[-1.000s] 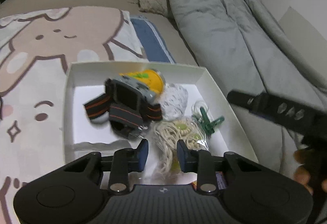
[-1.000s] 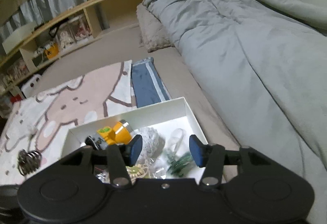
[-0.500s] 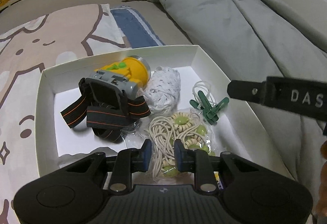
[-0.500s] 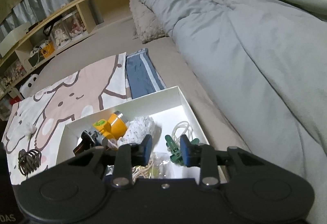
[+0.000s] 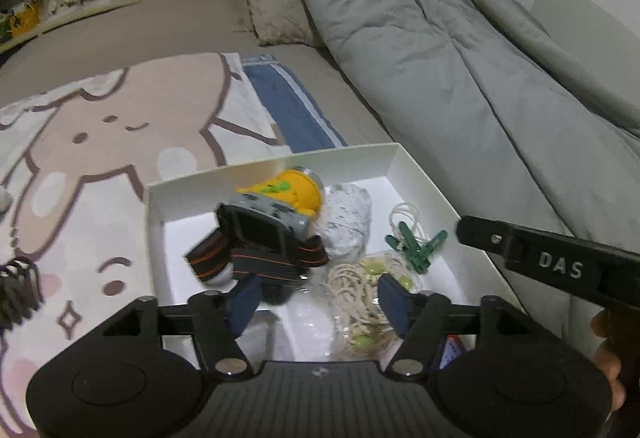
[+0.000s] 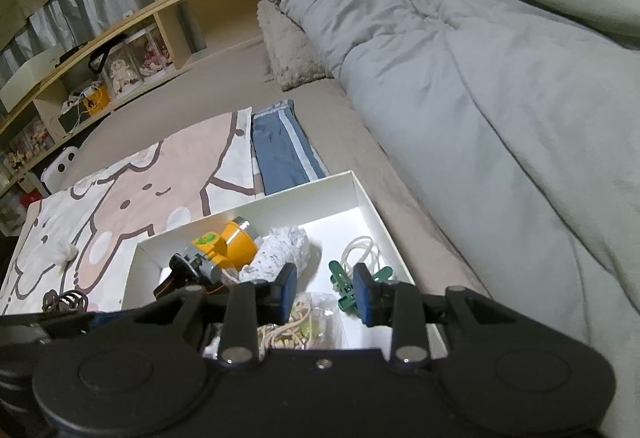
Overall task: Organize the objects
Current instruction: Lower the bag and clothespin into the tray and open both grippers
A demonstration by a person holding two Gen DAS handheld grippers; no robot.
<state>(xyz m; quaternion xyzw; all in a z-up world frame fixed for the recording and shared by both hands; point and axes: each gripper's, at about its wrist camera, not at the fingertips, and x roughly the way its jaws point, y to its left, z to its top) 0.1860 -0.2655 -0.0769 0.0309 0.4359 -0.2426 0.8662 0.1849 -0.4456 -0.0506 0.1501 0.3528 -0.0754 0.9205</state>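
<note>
White open box (image 5: 424, 174), shallow, resting on a bed beside a cartoon-print blanket (image 5: 120, 126) and a folded blue striped cloth (image 5: 292, 106); grey duvet (image 5: 460, 50) bunched along the right. Contents, left to right: one headlamp (image 5: 272, 230) with yellow-orange body, grey housing and black strap with orange stripes, lying at the back left of the box; one white crocheted lace bundle (image 5: 348, 222) touching the headlamp's right side; one clear bag of cream cord with pale green beads (image 5: 360, 294) at the front centre; one cluster of green plastic clips (image 5: 416, 250) near the right wall, with a loop of white cord (image 5: 404, 214) just behind it. Left gripper (image 5: 320, 298): jaws spread wide, holding nothing, blue pads hovering above the front of the box, one pad over the headlamp strap and the other over the cord bag. Right gripper (image 6: 325, 292): jaws parted with a clear gap, holding nothing, poised over the front of the box between the lace bundle (image 6: 284, 250) and the green clips (image 6: 352, 286); its black body also crosses the right edge of the left wrist view. Off the box, on the blanket: one dark coiled item (image 6: 66, 300), too blurred to identify. Background: wooden shelving (image 6: 132, 38) holding clear storage cases.
</note>
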